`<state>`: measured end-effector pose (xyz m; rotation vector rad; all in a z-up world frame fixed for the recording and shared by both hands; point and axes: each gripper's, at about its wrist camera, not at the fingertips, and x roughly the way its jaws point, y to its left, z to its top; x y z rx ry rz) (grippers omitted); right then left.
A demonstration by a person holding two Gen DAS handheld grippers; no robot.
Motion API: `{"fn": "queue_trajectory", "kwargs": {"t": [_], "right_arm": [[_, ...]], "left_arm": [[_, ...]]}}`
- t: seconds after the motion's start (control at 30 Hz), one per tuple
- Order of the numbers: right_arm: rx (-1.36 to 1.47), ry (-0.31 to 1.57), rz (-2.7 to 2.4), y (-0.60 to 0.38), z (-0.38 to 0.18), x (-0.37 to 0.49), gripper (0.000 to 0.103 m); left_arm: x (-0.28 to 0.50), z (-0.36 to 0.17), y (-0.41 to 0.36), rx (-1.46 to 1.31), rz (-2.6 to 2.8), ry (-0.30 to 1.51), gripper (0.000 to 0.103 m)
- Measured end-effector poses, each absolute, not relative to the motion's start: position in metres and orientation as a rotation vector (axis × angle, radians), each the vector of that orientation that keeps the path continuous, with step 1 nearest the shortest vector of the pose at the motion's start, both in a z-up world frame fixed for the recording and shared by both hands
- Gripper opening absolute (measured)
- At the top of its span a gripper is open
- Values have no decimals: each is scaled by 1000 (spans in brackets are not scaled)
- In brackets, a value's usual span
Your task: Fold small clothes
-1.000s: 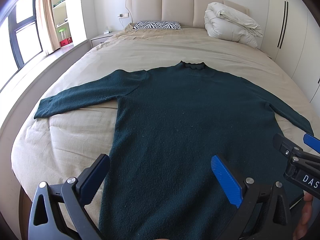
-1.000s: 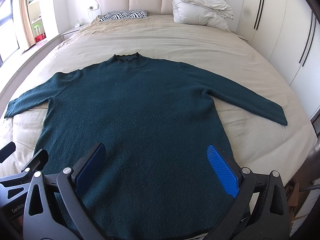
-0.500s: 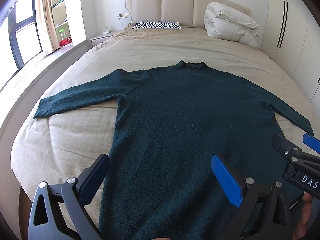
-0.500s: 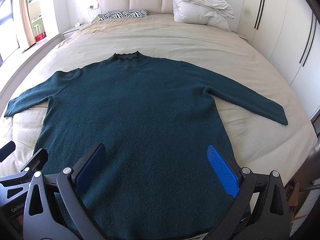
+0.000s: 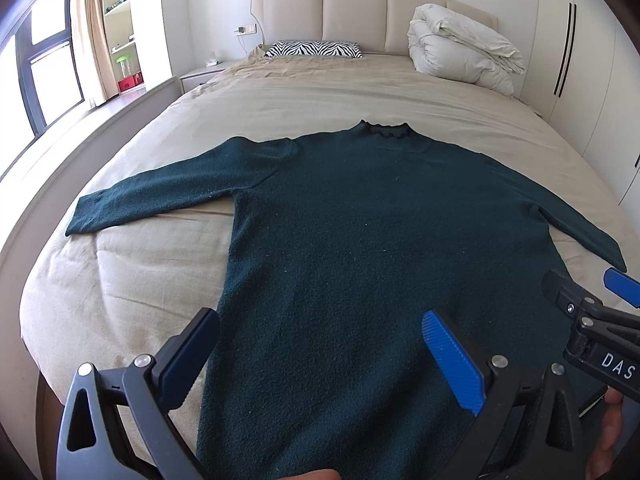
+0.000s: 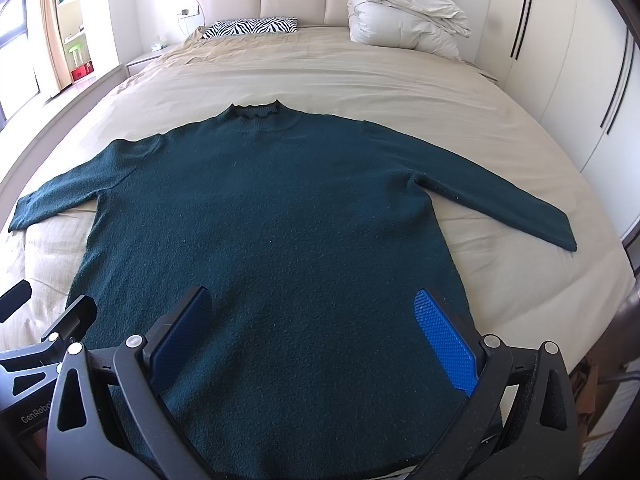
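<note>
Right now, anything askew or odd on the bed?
Nothing stands out. The dark green sweater lies flat on the bed, both sleeves spread. Both tongs, left and right, are open above its hem.

Beige bed [image 5: 280, 92], zebra pillow [image 5: 314, 49], white duvet [image 5: 464, 50]

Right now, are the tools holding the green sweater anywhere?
No. Both the left tool and right tool are open above the sweater, gripping nothing.
</note>
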<state>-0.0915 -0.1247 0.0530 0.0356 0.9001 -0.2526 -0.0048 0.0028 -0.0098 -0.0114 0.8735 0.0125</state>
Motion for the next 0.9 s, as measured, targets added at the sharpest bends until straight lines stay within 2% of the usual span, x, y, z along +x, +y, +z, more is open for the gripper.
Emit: {"fn": "queue_trajectory", "kwargs": {"t": [0.5,0.73,0.9], "right_arm": [[36,911,-245,-124,50,-89,103],[113,879,-148,-123,55,-80,103],[194,808,-16,-115,70,-69,103]], "left_arm": [[-2,-14,17,-96,-50,892,103],[15,-7,79,-339,-160,809,103],[27,-6,123,-362,-130,776,103]]}}
